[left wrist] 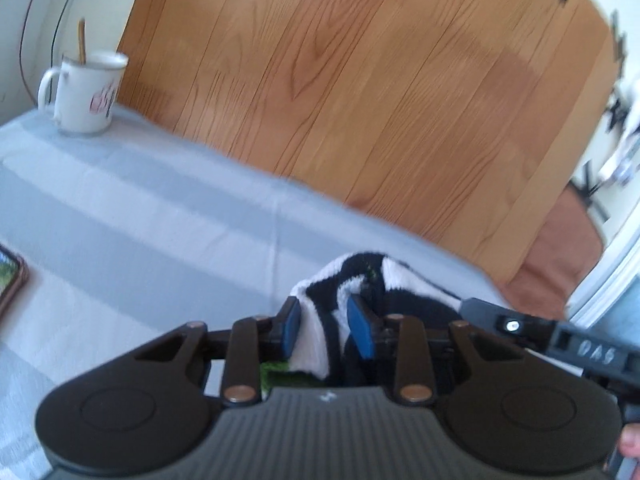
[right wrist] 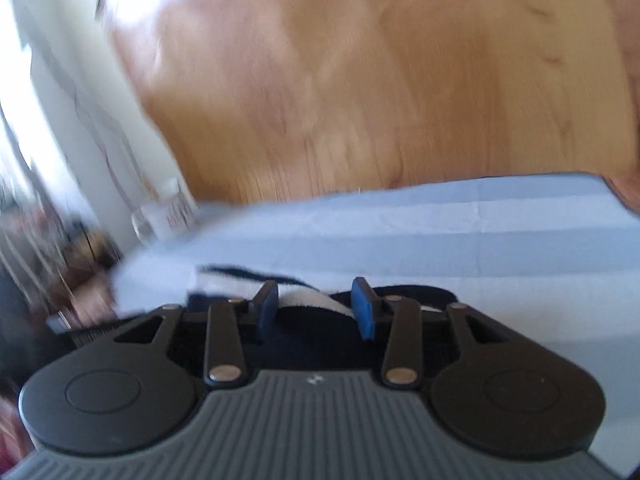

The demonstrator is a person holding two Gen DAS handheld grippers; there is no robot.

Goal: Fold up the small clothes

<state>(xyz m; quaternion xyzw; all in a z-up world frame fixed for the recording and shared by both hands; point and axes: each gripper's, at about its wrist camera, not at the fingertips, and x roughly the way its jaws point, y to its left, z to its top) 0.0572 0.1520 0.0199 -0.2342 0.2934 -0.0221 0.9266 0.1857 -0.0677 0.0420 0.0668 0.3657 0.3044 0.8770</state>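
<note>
A small black-and-white striped garment [left wrist: 360, 276] lies bunched on the blue striped tablecloth [left wrist: 140, 216]. My left gripper [left wrist: 326, 322] has its blue pads on either side of a white and black fold of it, closed on the cloth. The right gripper's black body [left wrist: 560, 336] shows at the right of the left wrist view. In the right wrist view my right gripper [right wrist: 316, 304] straddles the striped garment [right wrist: 304, 300], pads apart with cloth between them. That view is blurred.
A white mug [left wrist: 86, 94] with a stick in it stands at the table's far left corner. A phone [left wrist: 10, 280] lies at the left edge. Wooden floor [left wrist: 360, 80] lies beyond the table's far edge. A brown rug [left wrist: 560, 256] is at the right.
</note>
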